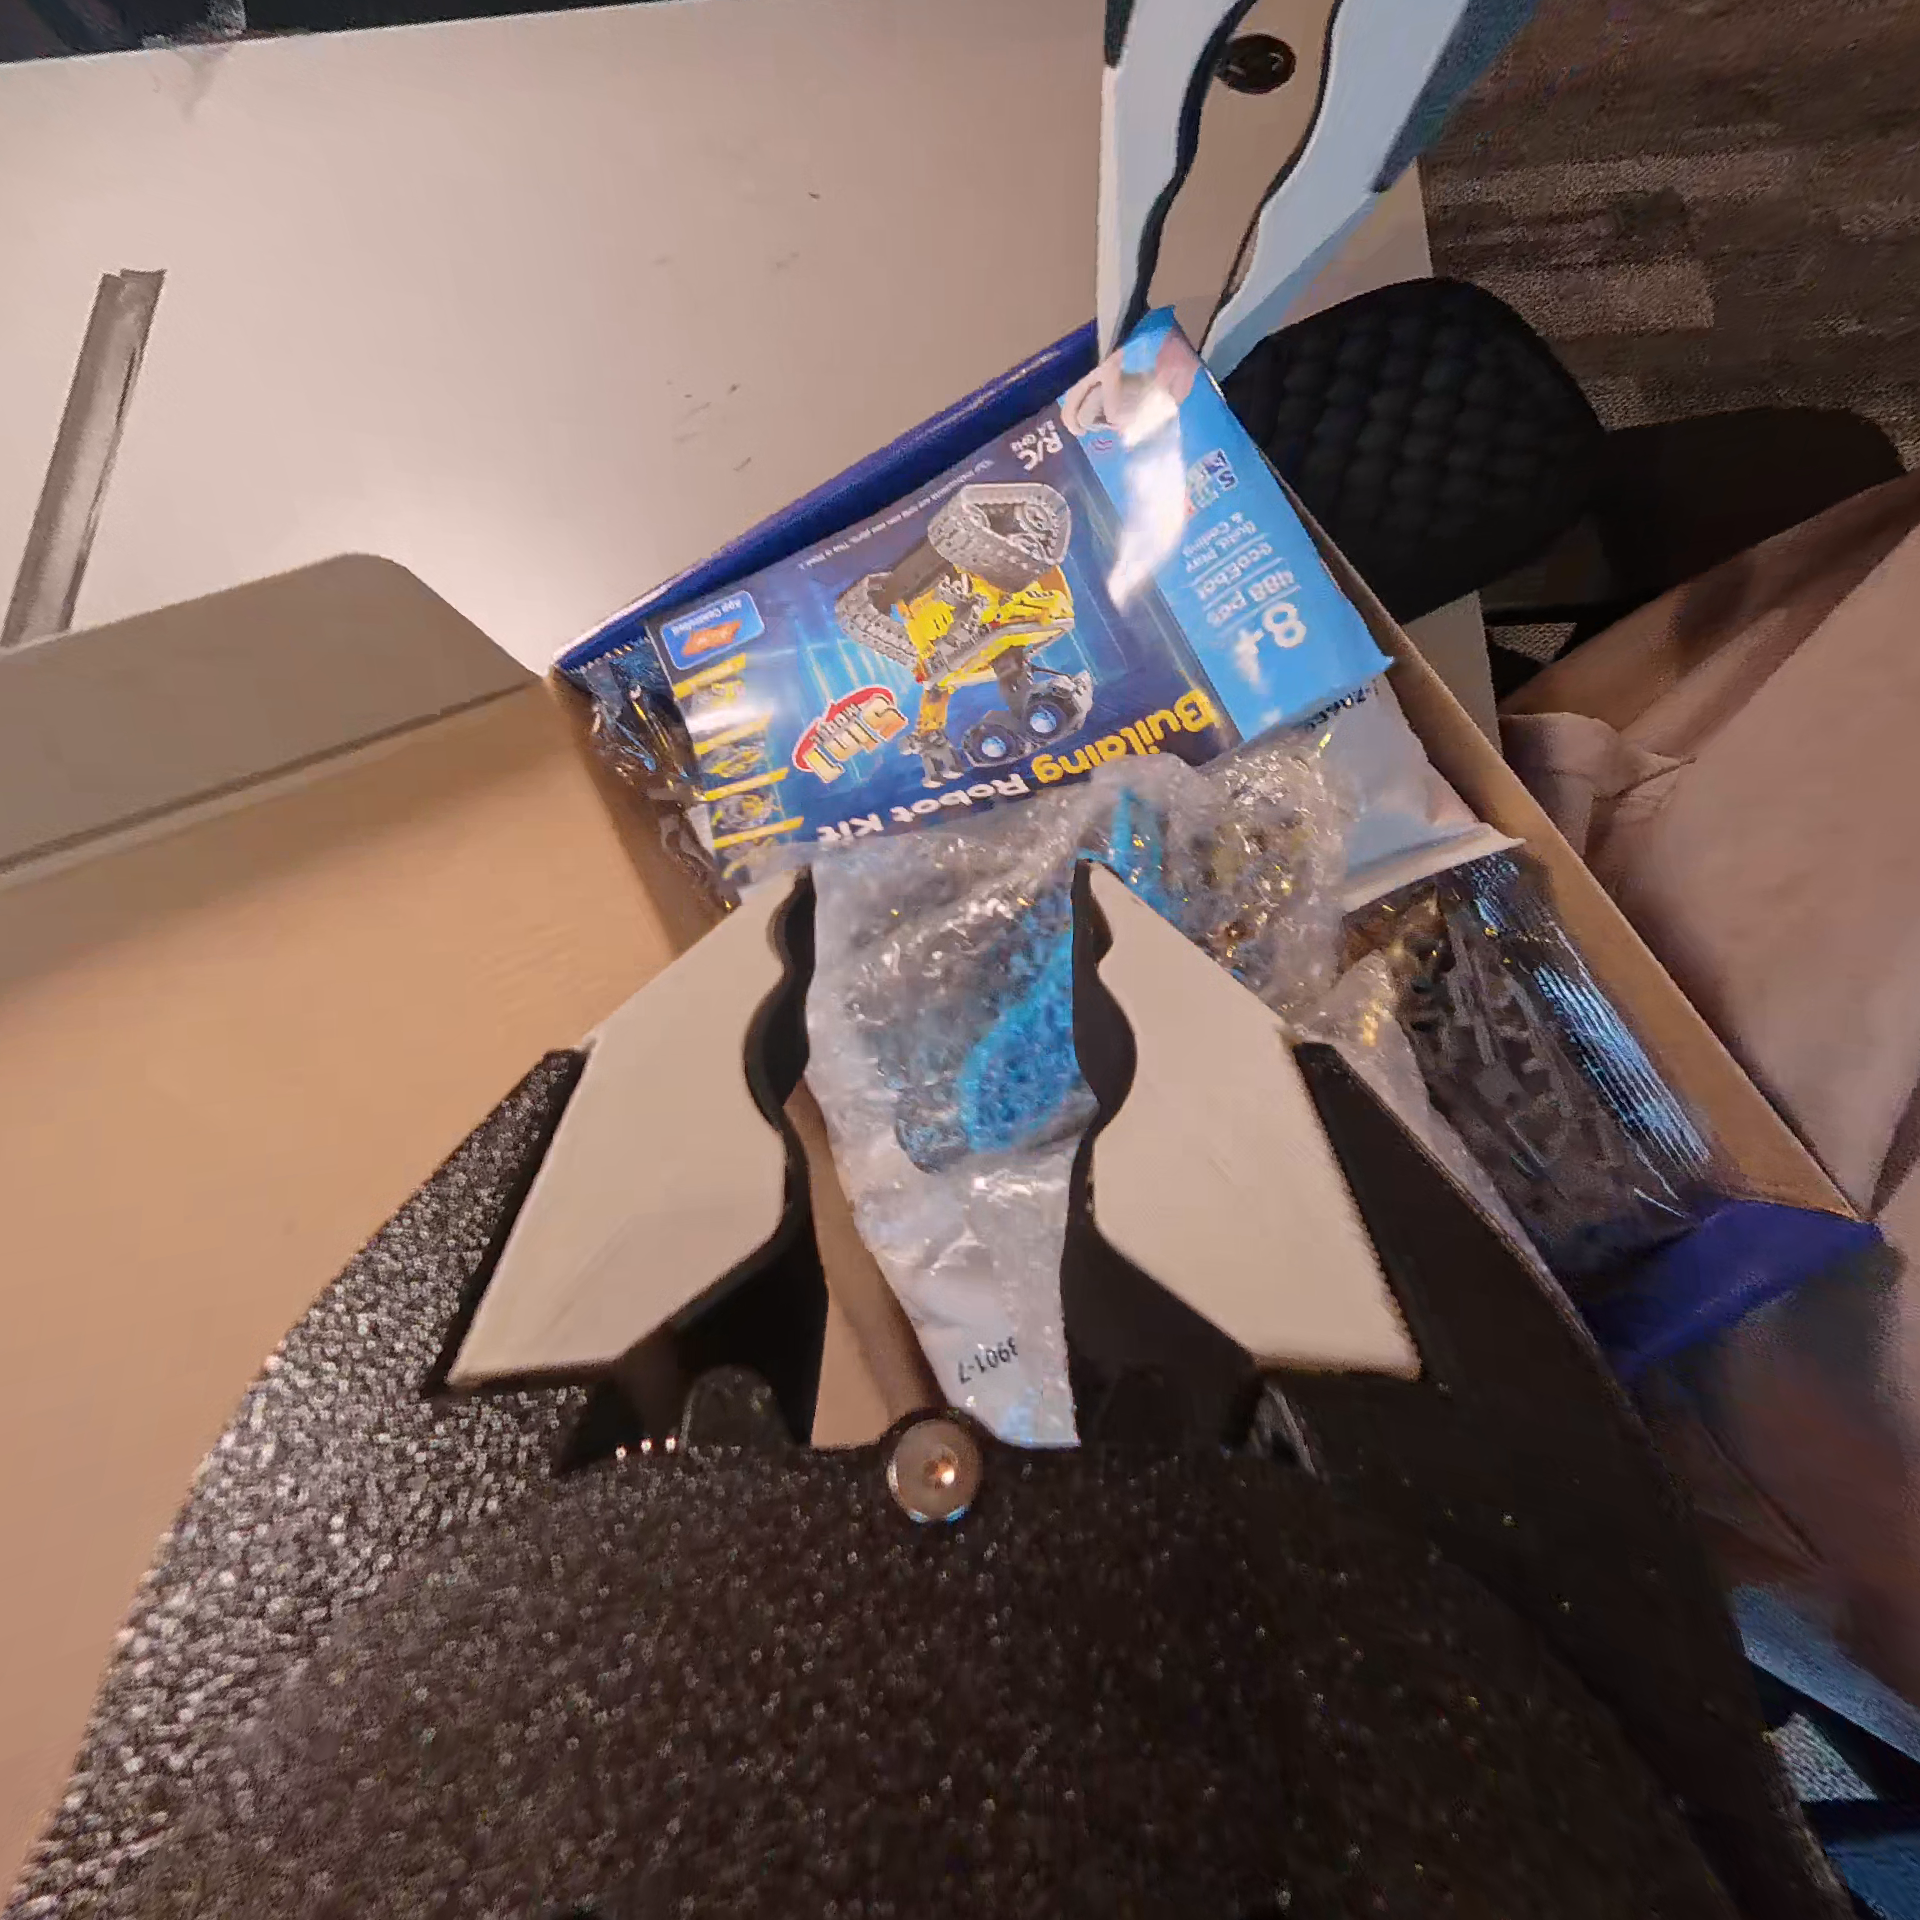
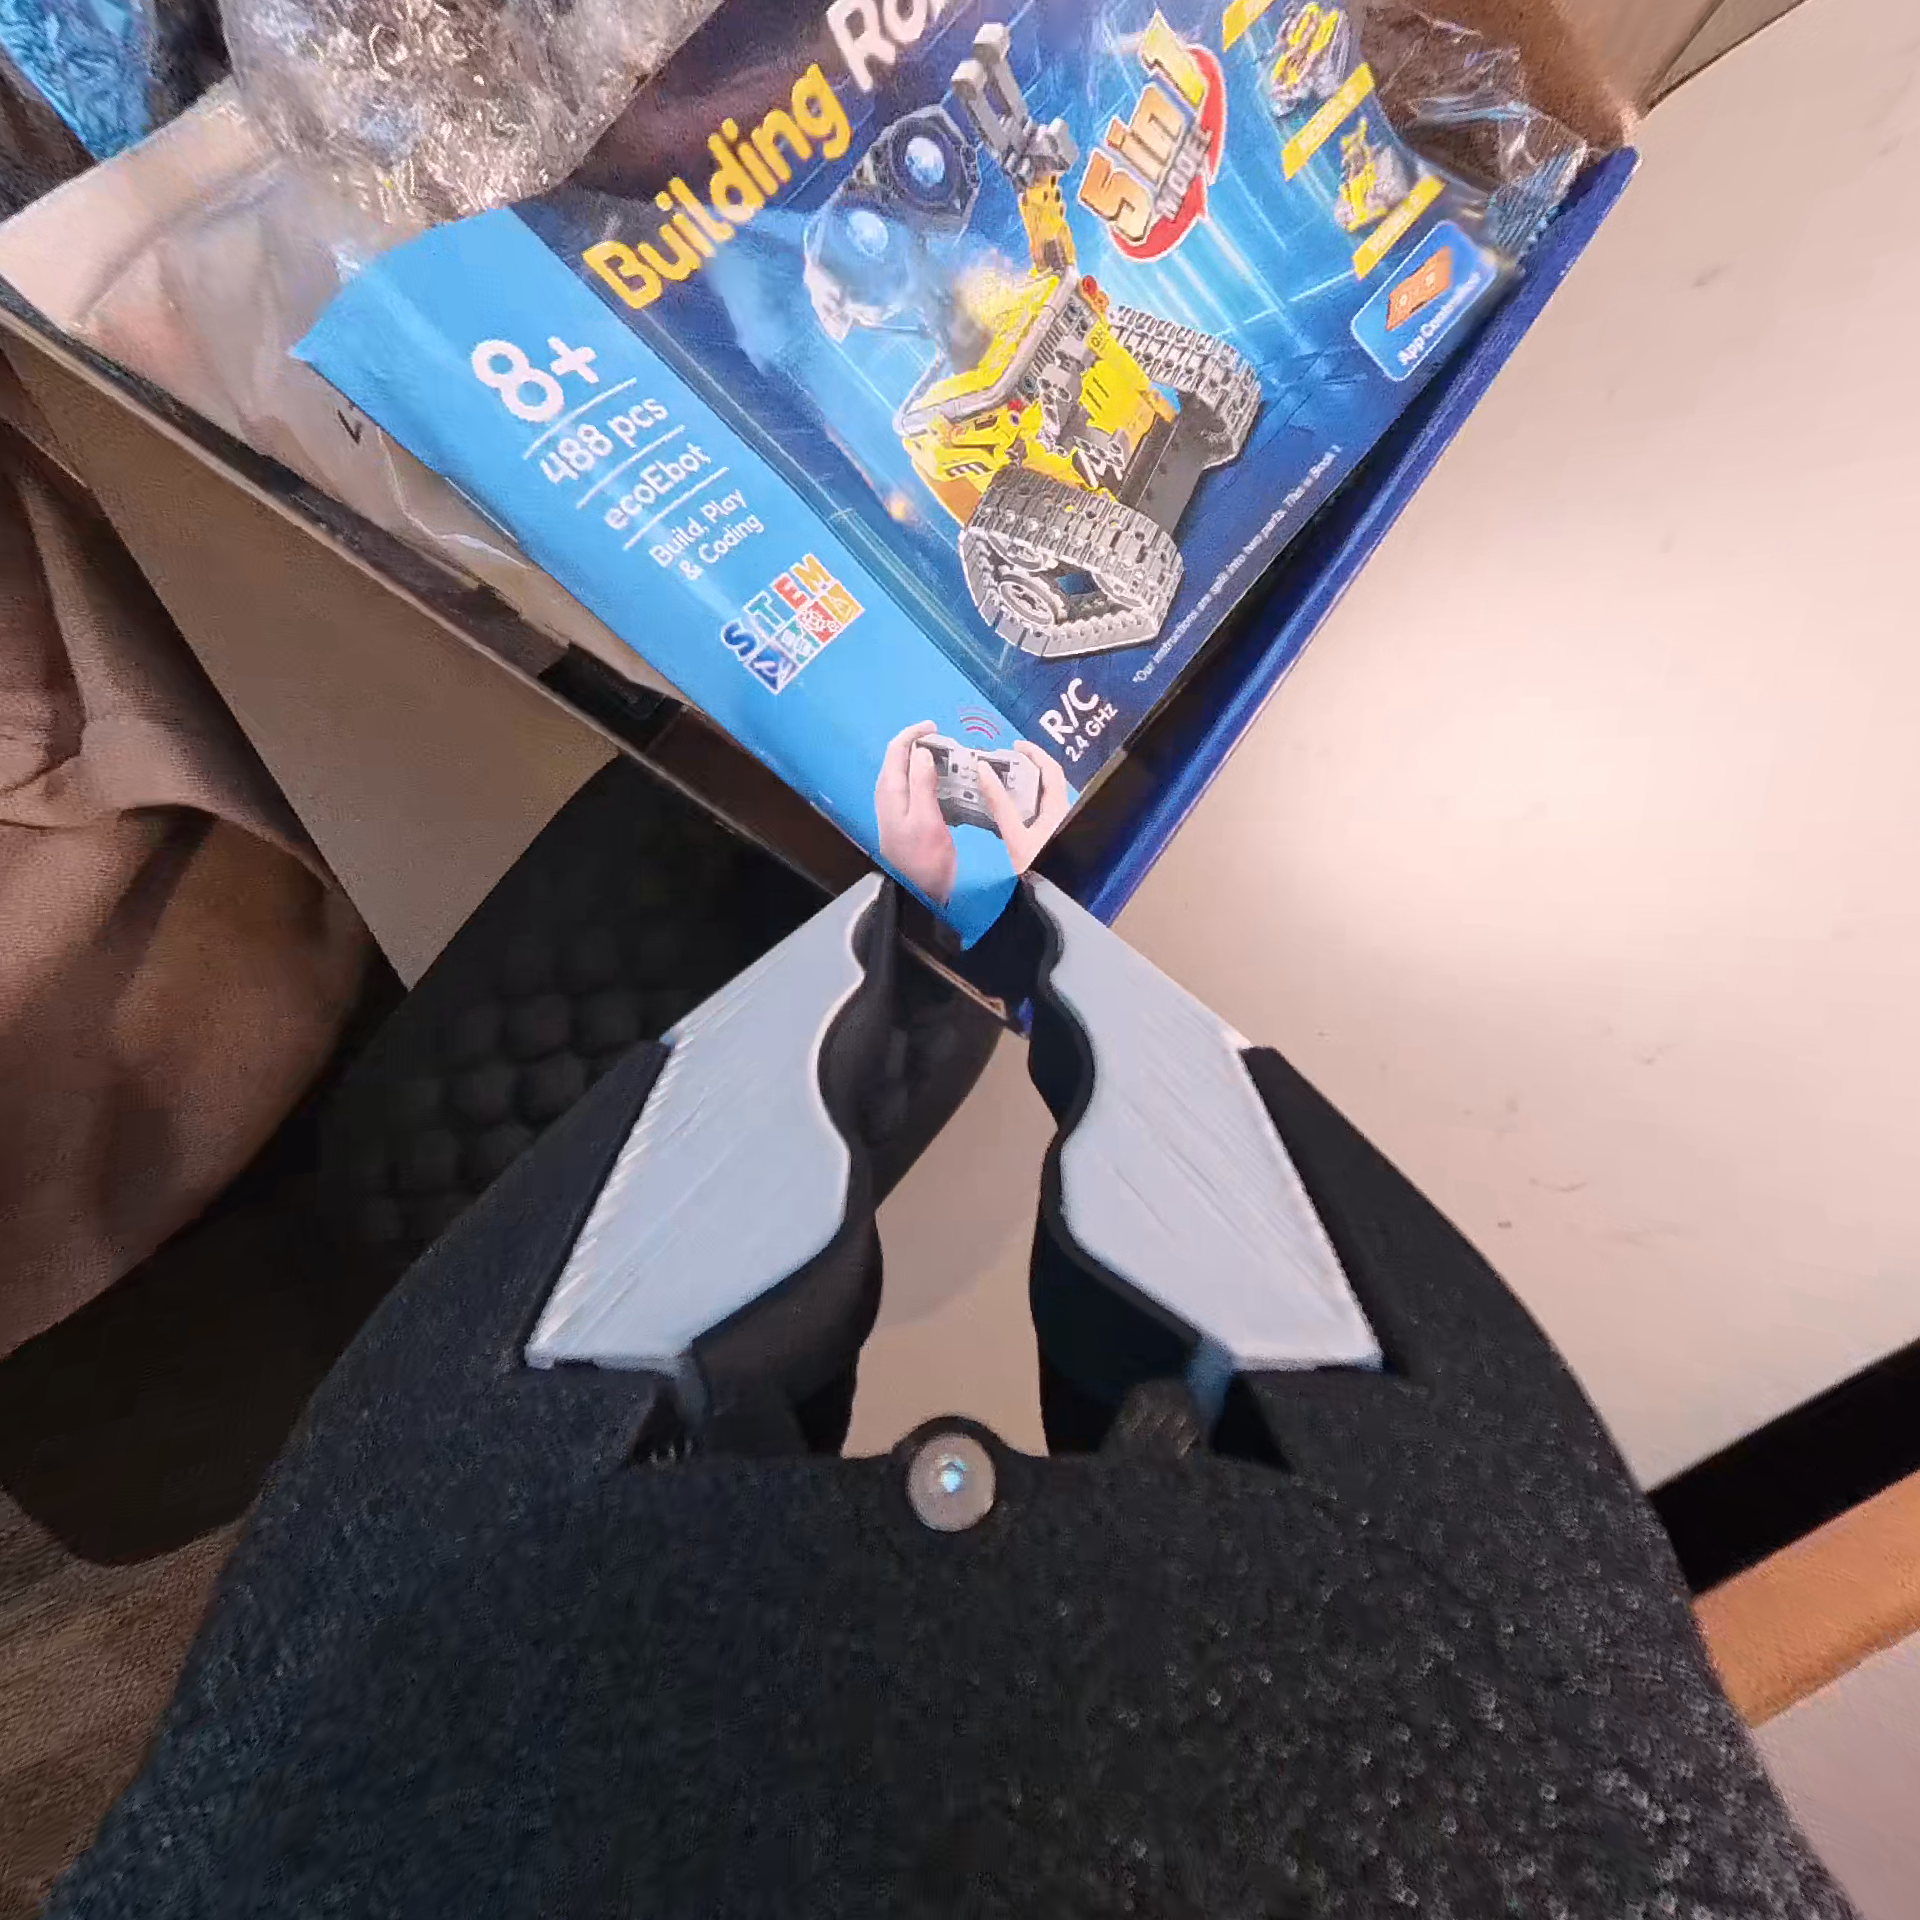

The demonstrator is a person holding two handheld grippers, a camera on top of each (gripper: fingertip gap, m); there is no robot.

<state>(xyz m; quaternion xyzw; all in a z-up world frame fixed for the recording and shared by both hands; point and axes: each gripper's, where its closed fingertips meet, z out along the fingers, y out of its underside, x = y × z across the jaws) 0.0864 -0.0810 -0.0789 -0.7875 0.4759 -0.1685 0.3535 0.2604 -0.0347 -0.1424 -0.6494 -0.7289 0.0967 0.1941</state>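
Our left gripper (image 1: 940, 883) has its fingers (image 1: 665, 1143) closed narrowly on a clear plastic bag (image 1: 935, 1091) of blue parts, the bag running down between them toward the gripper body. The bag hangs over the open cardboard box (image 1: 1558, 831), at the box's near side, with more crinkled bags (image 1: 1247, 810) just beyond it inside the box.

Our right gripper (image 2: 951, 883) has its fingers (image 2: 727, 1164) drawn narrow at the tips, pinching the lower corner of the blue booklet (image 2: 935, 416) with the yellow tracked robot printed on it. In the left wrist view that same gripper (image 1: 1164, 322) shows at the far corner of the box, its pale fingers meeting the booklet (image 1: 987, 644) at its top edge. The booklet lies tilted across the box's far end, over a dark blue inner box (image 2: 1351, 582) whose edge shows beside it. The box rests on the pale desk (image 2: 1558, 831). Beside the box, off the desk edge, we see a black mesh chair seat (image 1: 1403, 416) and brown cloth (image 2: 135, 883).
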